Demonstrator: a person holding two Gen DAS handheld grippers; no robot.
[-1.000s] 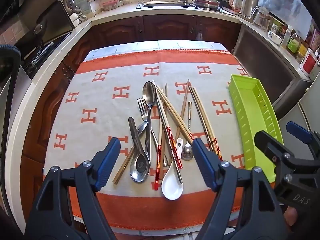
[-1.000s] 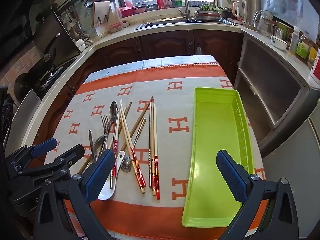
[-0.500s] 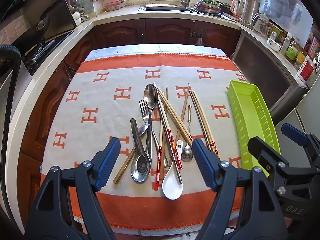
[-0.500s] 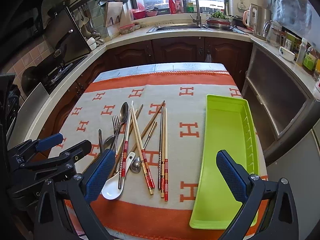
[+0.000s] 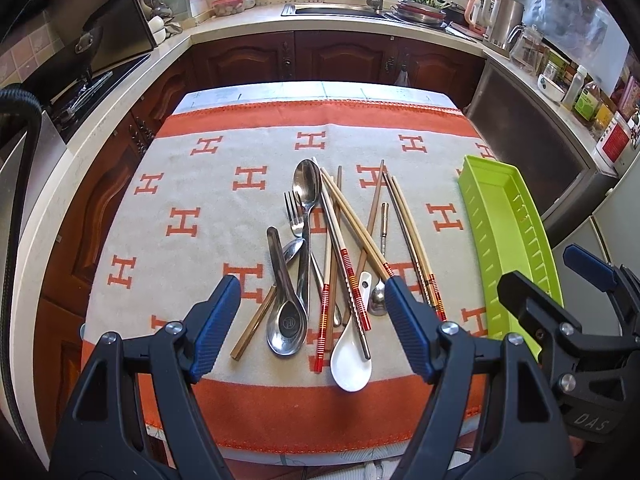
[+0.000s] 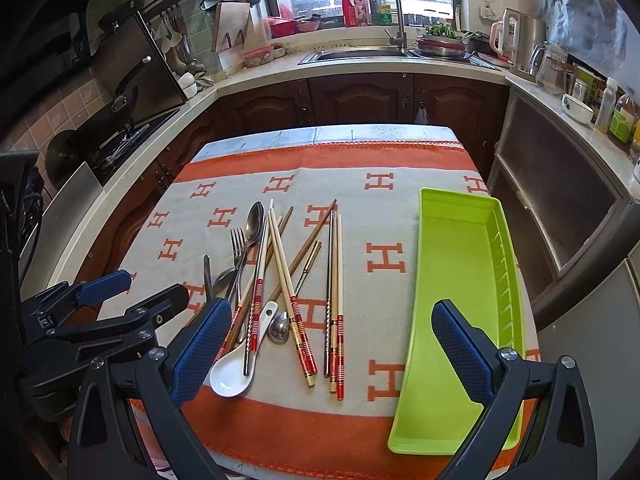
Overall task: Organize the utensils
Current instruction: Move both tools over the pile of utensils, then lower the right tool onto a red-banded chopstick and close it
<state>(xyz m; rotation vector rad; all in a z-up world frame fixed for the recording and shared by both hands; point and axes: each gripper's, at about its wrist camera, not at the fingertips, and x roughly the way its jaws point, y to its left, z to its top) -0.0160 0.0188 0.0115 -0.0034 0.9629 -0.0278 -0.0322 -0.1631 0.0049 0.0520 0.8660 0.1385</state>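
A: You are holding the left gripper (image 5: 312, 320) over the near edge of the orange-and-grey cloth (image 5: 224, 200), its blue pads standing wide apart with nothing between them. Are you seeing the pile?

B: Yes. The utensils are lying in a loose heap on the cloth, left of the green tray (image 6: 452, 280) and well apart from it. You are keeping the right gripper (image 6: 332, 352) above the near end of that tray, jaws spread wide too, gripping nothing.

A: What is sitting nearest the tray?

B: A pair of pale chopsticks with red bands (image 6: 336, 300) is lying closest to the tray, running straight away from you. Further from the tray, more chopsticks (image 5: 352, 232) are crossing each other at angles.

A: And the spoons?

B: The white ceramic spoon (image 5: 350, 360) is resting at the near end of the heap, bowl toward you, its handle tucked under the crossing sticks. The short steel soup spoon (image 5: 286, 320) is lying on the far side of the heap from the tray, with a long steel spoon (image 5: 307, 188) and a fork (image 5: 294, 216) pointing away beside it. A small steel spoon (image 6: 279, 328) is lying bowl-near among the chopsticks.

A: Is the tray holding anything?

B: Its floor is showing bare green. It is sitting on the cloth, lengthwise.
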